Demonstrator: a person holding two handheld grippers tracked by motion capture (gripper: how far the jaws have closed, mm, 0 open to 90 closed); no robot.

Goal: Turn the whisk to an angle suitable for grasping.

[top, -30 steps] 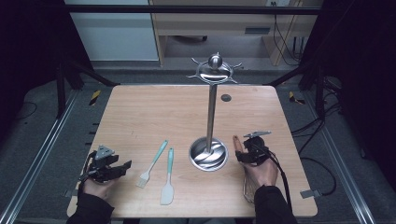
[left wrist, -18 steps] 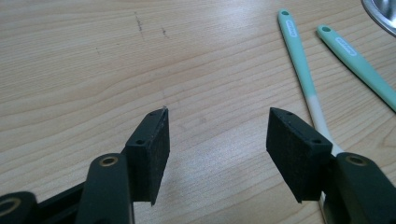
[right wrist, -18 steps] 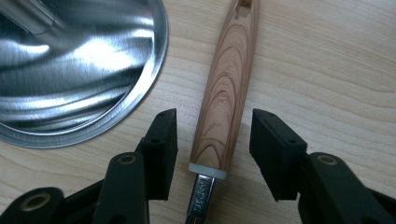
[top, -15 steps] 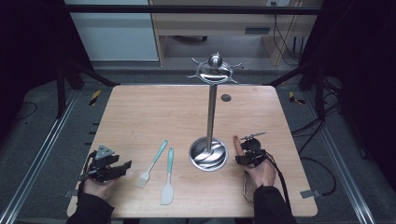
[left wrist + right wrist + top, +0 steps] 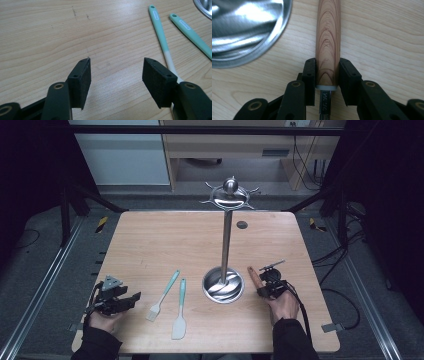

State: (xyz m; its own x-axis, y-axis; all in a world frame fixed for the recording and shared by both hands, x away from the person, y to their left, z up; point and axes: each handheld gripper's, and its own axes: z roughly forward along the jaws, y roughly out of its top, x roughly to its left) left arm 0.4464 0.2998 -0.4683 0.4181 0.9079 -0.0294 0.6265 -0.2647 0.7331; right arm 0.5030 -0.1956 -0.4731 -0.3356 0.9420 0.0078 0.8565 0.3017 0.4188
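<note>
right gripper pinches wooden handle at its metal-collar end; handle's long axis runs straight ahead of jaws, just beside stand base; left gripper spread, empty, farther off

1. Metal stand sits on the desk, right of center toward the near edge.
2. Just left of it are a brush and a spatula, side by side, brush on the left.
3. Wooden-handled tool lies just right of the stand's base.
4. Left gripper is near the front-left corner, right gripper at front right.
</note>
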